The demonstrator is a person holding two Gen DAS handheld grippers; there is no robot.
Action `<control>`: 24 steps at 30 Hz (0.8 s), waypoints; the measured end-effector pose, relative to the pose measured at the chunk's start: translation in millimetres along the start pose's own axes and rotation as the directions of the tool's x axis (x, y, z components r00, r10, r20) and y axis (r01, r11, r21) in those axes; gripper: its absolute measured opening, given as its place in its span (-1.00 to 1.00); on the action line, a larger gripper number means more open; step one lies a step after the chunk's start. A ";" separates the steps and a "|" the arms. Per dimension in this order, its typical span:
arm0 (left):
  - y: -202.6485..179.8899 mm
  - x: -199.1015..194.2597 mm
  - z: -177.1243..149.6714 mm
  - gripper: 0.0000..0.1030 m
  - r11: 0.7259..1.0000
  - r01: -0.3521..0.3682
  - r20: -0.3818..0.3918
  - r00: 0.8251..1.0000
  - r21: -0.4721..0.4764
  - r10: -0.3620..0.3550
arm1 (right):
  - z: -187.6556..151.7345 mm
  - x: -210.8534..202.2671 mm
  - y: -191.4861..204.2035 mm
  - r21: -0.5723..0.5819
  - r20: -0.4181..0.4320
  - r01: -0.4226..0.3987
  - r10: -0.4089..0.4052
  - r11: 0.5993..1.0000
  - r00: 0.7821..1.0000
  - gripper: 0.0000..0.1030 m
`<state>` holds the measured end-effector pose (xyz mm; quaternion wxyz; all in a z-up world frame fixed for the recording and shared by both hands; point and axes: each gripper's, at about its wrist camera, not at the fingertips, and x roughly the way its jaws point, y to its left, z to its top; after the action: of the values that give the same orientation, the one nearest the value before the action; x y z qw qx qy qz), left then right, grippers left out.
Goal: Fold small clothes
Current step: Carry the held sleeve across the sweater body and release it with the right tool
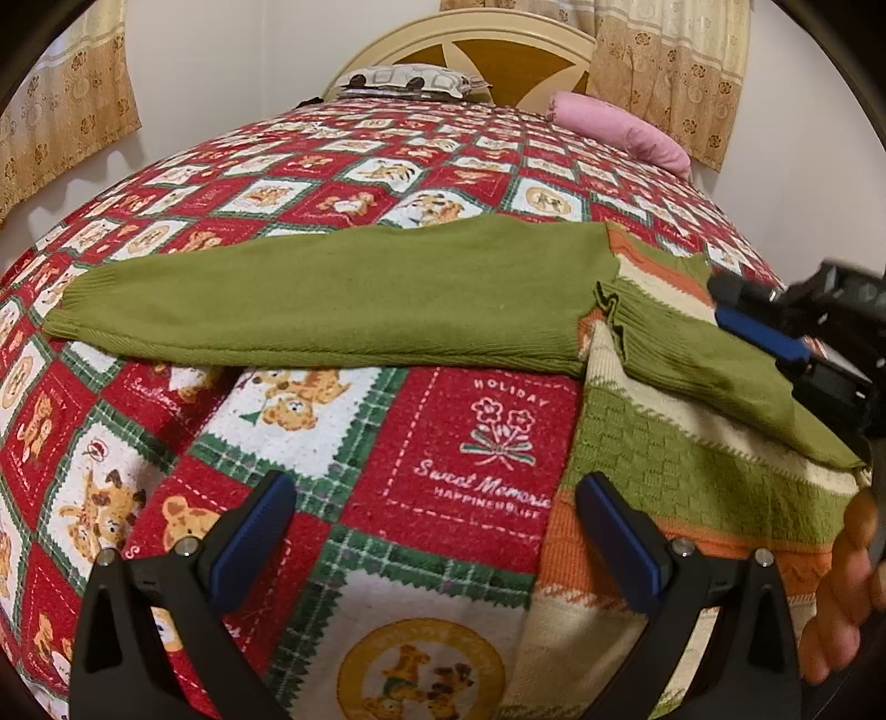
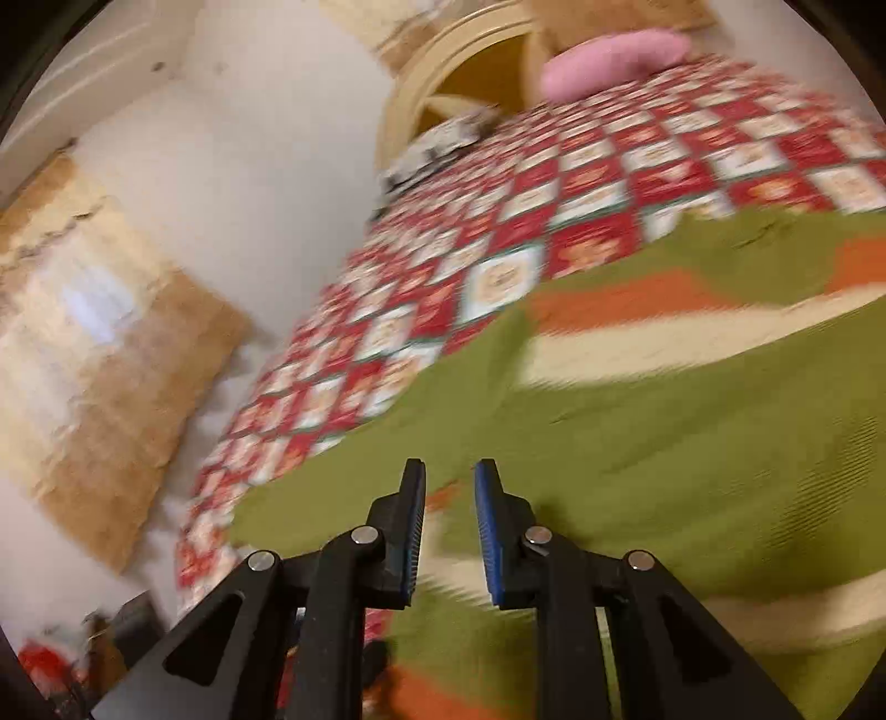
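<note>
While the left tongs [image 1: 434, 534] hang wide apart over the bed, their blue-padded fingers [image 1: 255, 531] grip nothing: between them shows only the red, white and green patchwork bedspread with teddy-bear squares [image 1: 332, 437], and the right-hand finger sits just at the edge of the knitted sweater, over its orange and cream hem; whether it touches the cloth I cannot tell.

That small knitted sweater in olive green with orange and cream stripes [image 1: 653, 443] lies flat on the bedspread at the near right of the bed. One plain green sleeve [image 1: 332, 299] is stretched straight out to the left across the bedspread, its ribbed cuff at the far left. The other green sleeve [image 1: 720, 371] is laid diagonally across the striped body, its cuff near the collar.

The right tongs [image 2: 448, 476] stand only slightly apart, a narrow gap between the blue pads. No cloth is caught in that gap; green knit shows through it and below it, and the tips hover just above or at the sleeve, contact unclear because the right wrist view is smeared by motion. In the left wrist view these tongs appear at the right edge, just beside the folded-in sleeve, with part of a person's hand [image 1: 847, 587] below them.

At the head of the bed a pink pillow [image 1: 620, 133] lies before a cream and brown headboard [image 1: 498, 50].
</note>
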<state>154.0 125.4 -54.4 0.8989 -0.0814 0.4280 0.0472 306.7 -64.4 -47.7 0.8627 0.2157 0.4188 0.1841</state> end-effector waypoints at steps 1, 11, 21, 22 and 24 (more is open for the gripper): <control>0.0 0.0 0.0 1.00 1.000 0.000 0.000 1.000 0.000 0.000 | -1.2 8.4 -0.2 -0.010 -0.029 0.022 -0.022 1.000 0.999 -0.63; 1.6 1.8 -0.2 1.00 1.000 0.003 -0.002 1.000 0.000 -0.003 | 22.8 41.0 13.5 -0.045 -0.053 0.036 -0.038 0.998 0.998 -0.63; 0.4 2.4 -0.4 1.00 1.000 -0.004 -0.006 1.000 0.005 0.004 | 25.1 -120.0 -109.8 -0.051 0.174 0.489 -0.475 0.871 0.863 -0.60; 0.3 2.4 -0.5 1.00 1.000 -0.003 -0.005 1.000 0.005 0.003 | 23.5 -129.9 -125.4 -0.036 0.160 0.499 -0.488 0.866 0.858 -0.60; 0.1 2.5 -0.5 1.00 1.000 -0.003 -0.006 1.000 0.005 0.003 | 15.5 -144.2 -159.6 -0.014 0.101 0.556 -0.552 0.831 0.828 -0.60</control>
<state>155.2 125.4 -56.6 0.8977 -0.0787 0.4308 0.0472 257.2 -273.6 -30.3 0.9019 0.0747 0.4187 -0.0748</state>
